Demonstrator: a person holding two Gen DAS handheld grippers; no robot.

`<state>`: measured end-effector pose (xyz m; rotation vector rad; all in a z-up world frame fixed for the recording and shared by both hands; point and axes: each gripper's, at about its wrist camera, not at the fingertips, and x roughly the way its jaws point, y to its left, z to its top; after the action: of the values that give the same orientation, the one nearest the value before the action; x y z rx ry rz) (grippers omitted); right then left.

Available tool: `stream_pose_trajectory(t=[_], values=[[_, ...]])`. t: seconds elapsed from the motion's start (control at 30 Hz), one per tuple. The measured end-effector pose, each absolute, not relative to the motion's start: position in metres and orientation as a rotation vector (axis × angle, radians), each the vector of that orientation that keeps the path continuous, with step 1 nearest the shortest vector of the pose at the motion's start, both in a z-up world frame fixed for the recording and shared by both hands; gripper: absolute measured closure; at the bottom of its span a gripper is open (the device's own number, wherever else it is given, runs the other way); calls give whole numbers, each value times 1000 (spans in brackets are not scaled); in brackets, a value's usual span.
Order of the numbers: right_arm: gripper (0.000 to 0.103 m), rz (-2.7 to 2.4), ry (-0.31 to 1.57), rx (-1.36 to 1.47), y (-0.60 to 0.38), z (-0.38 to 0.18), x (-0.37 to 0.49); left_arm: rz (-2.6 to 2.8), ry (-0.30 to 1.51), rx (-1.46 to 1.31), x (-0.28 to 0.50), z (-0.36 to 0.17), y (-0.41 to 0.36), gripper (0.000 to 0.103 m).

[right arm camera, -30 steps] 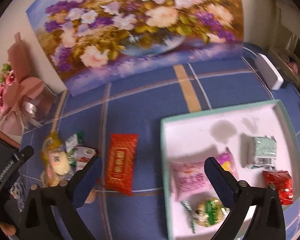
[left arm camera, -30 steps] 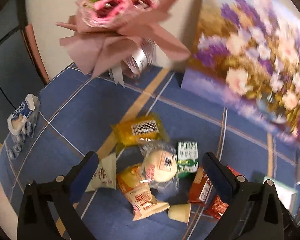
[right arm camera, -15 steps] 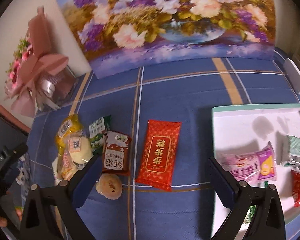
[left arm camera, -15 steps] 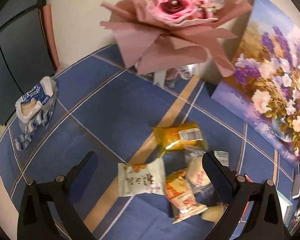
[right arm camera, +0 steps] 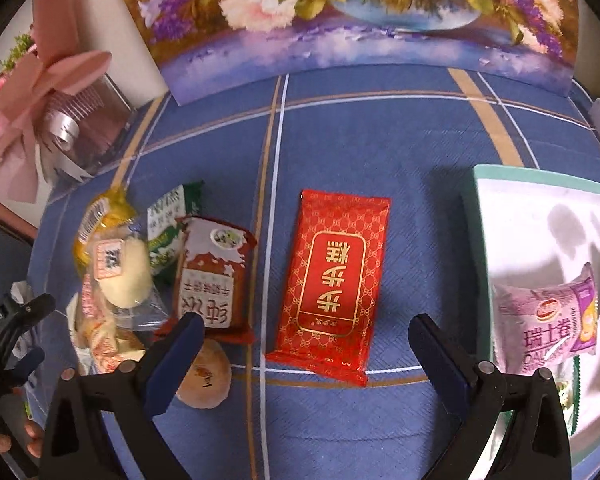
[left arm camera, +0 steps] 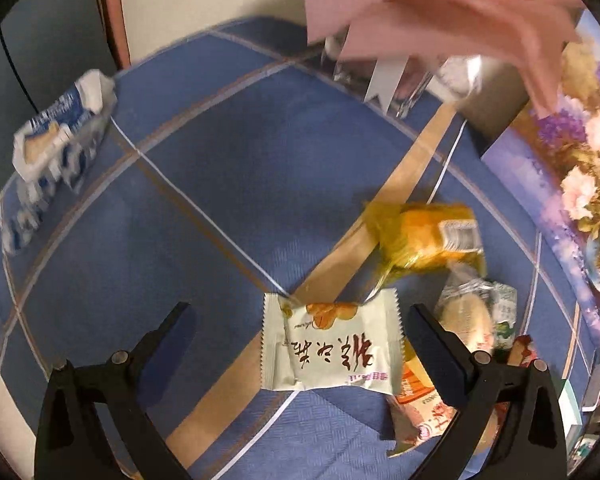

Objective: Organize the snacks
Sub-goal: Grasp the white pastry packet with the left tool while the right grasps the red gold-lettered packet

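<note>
Item one: your right gripper [right arm camera: 302,360], jaws spread wide and holding nothing. The red packet [right arm camera: 334,286] lies flat on the blue checked worktop [right arm camera: 420,140] directly ahead, squarely in the gap between the two jaws. Its long axis runs away from you, roughly in line with the jaws, so a closing stroke would meet its two long sides. The near short edge sits just forward of the fingertips.

Item two: the white tray [right arm camera: 540,224] with a green rim, off to the right of the red packet, already carrying a pink packet [right arm camera: 548,324] and a few smaller ones at its far side.

Item three: the loose pile to the left of the red packet: a brown packet [right arm camera: 214,276], a green packet [right arm camera: 168,224], a clear-wrapped bun [right arm camera: 124,276] and a round pastry [right arm camera: 204,376], overlapping or touching one another.

Item four: your left gripper [left arm camera: 296,344], jaws likewise spread and empty. A white packet [left arm camera: 332,344] lies between them, nearer the right-hand jaw, its long axis crosswise to the jaws. A yellow packet [left arm camera: 428,236] lies beyond it; the view is motion-blurred here, so finer detail is uncertain.

Judgement: the right hand is nearer the tray and better aligned, so the red packet is the likelier next pick.
</note>
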<state>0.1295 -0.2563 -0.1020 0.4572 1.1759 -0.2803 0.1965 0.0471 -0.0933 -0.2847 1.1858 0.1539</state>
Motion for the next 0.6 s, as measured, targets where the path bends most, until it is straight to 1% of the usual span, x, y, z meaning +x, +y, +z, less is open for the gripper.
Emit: stream_pose_trajectory(t=[0.2,0.4,0.53,0.6], values=[[0,-318,1218,434,-260,-122,129,147,1237,-304,201,-119,44,0],[0,-337,1212,389,-259,-123,132,170,1269,-291,203,-135,40,0],[3,-354,1218,348,-256,-124,134,192,1265,-261,204,-136,36,6],[9,-367,1224,316,-251,-126,139,200,1264,-246,204,-137,34,9]])
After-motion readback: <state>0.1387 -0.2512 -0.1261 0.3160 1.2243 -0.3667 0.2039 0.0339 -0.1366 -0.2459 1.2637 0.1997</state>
